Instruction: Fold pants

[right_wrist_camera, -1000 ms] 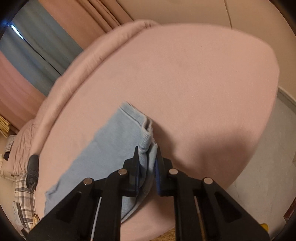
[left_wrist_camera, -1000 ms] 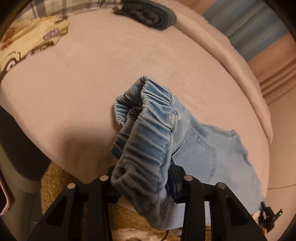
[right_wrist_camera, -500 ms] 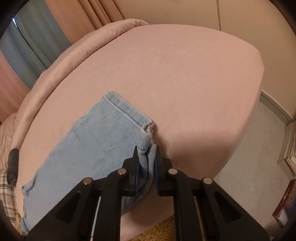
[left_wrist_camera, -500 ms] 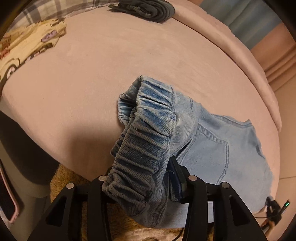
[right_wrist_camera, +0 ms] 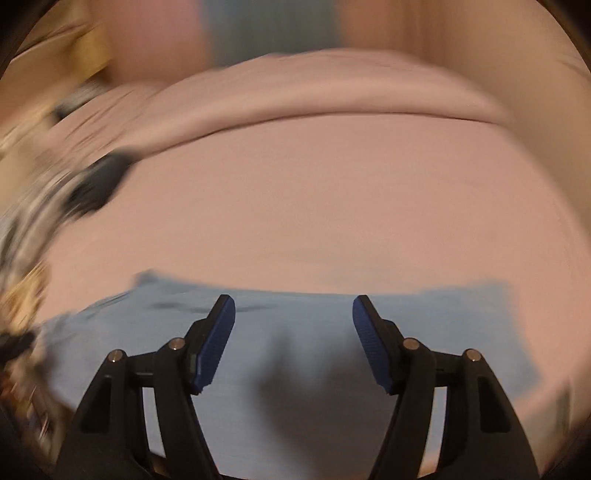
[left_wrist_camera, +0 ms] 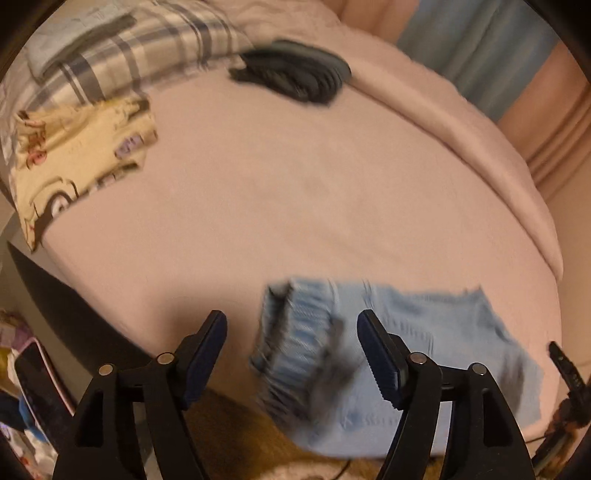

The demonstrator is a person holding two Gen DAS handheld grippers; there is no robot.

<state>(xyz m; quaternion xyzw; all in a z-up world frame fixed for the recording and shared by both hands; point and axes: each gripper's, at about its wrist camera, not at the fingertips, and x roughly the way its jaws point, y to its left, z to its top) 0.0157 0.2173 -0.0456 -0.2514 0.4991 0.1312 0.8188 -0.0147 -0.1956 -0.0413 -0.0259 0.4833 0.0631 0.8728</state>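
The light blue denim pants (left_wrist_camera: 424, 343) lie on the near edge of the pink bed (left_wrist_camera: 295, 192), the ribbed elastic waistband (left_wrist_camera: 299, 343) bunched at the left end. My left gripper (left_wrist_camera: 291, 332) is open and empty, its jaws wide apart just above the waistband. In the right wrist view the pants (right_wrist_camera: 295, 332) lie spread flat across the bed's near edge. My right gripper (right_wrist_camera: 293, 321) is open and empty above them. Both views are motion-blurred.
A folded dark garment (left_wrist_camera: 295, 77) lies at the far side of the bed. A yellow printed cloth (left_wrist_camera: 74, 155) and a plaid cloth (left_wrist_camera: 129, 51) lie at the far left. A tan rug (left_wrist_camera: 236, 435) is below the bed edge. Curtains (right_wrist_camera: 266, 29) hang behind.
Both grippers have opened and let go of the pants, which have dropped onto the bed. Both grippers have pulled back and turned, so more of the bed shows.
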